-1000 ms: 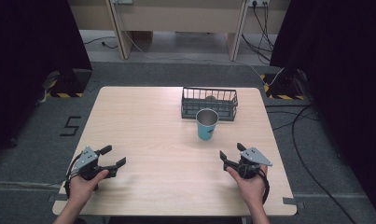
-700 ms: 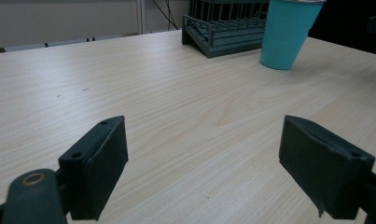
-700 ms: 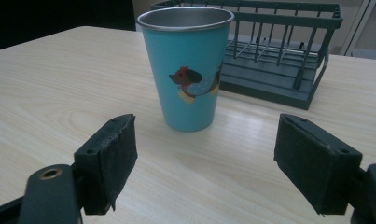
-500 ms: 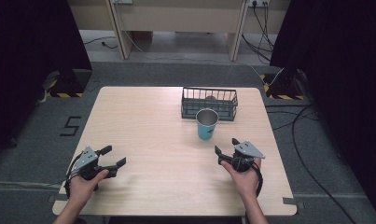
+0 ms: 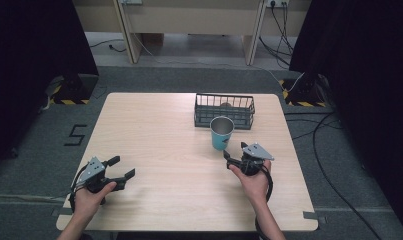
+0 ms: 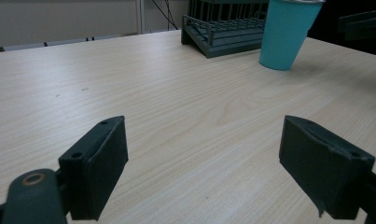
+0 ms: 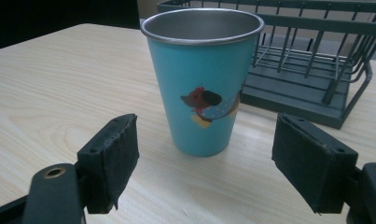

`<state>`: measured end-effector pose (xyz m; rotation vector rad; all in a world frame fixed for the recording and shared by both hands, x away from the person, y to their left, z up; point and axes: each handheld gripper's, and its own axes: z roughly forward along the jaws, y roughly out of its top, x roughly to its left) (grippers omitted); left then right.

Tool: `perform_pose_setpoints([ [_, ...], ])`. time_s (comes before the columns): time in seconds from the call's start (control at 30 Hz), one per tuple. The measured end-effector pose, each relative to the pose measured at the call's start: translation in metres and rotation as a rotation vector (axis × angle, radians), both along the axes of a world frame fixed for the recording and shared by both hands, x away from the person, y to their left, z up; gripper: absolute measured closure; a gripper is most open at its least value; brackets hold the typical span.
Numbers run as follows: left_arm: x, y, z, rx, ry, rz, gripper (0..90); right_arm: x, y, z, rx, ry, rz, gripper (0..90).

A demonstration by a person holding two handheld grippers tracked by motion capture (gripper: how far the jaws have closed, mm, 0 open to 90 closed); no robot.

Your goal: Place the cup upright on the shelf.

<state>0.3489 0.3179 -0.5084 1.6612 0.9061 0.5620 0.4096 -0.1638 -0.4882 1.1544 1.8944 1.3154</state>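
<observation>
Forward has come the right hand-held gripper [image 5: 237, 154], spread near one teal cup [image 7: 203, 79]; one wire basket [image 5: 224, 110] behind; left hand-held gripper [image 5: 120, 167] spread.

Right gripper [image 5: 237, 153] moved forward, now just short of the teal cup [image 5: 221, 133], jaws spread

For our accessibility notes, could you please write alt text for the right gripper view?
An upright teal cup with a cartoon dog print stands on the wooden table, just beyond the open right gripper. A dark wire basket sits close behind it.
</observation>
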Motion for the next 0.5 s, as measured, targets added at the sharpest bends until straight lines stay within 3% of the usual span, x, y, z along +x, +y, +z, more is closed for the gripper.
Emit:
perform_pose_setpoints([
  [0.5,0.0,0.0,0.0,-0.003,0.001,-0.004,14.9,0.019,0.015,-0.004,-0.003,0.029,0.011,20.9],
])
